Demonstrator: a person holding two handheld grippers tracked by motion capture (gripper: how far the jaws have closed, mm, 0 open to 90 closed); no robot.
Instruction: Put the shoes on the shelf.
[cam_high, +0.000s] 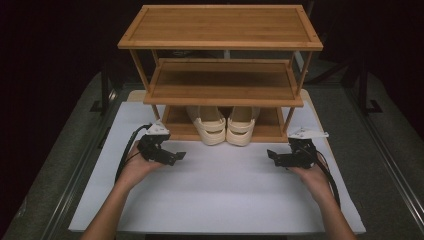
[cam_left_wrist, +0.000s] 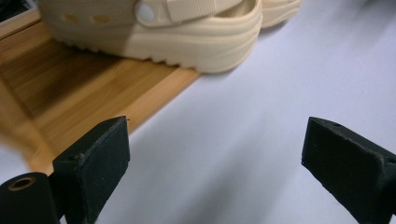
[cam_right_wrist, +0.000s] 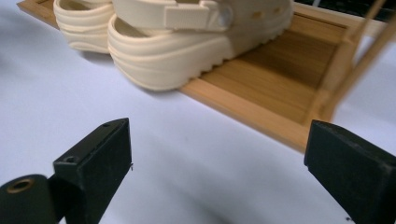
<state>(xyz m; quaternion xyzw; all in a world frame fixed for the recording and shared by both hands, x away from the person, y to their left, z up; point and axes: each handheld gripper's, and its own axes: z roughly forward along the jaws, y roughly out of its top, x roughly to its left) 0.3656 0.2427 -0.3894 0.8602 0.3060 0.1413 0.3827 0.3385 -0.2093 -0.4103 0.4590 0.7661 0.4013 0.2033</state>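
Note:
A pair of cream clogs sits on the bottom shelf of a three-tier bamboo rack (cam_high: 220, 42), heels sticking out over the front edge. The left clog (cam_high: 209, 127) (cam_left_wrist: 177, 32) and the right clog (cam_high: 241, 127) (cam_right_wrist: 187, 42) stand side by side. My left gripper (cam_high: 177, 157) (cam_left_wrist: 215, 163) hovers over the white mat, left of the shoes, open with nothing between its jaws. My right gripper (cam_high: 272, 155) (cam_right_wrist: 219, 168) hangs to the right of the shoes, open and empty too. Both point inward toward the clogs.
The rack stands at the far end of a white mat (cam_high: 220, 195) on a grey table. Its middle shelf (cam_high: 222, 82) and top shelf hold nothing. Thin bamboo posts (cam_right_wrist: 355, 51) rise at the rack's corners. Dark stands flank the table.

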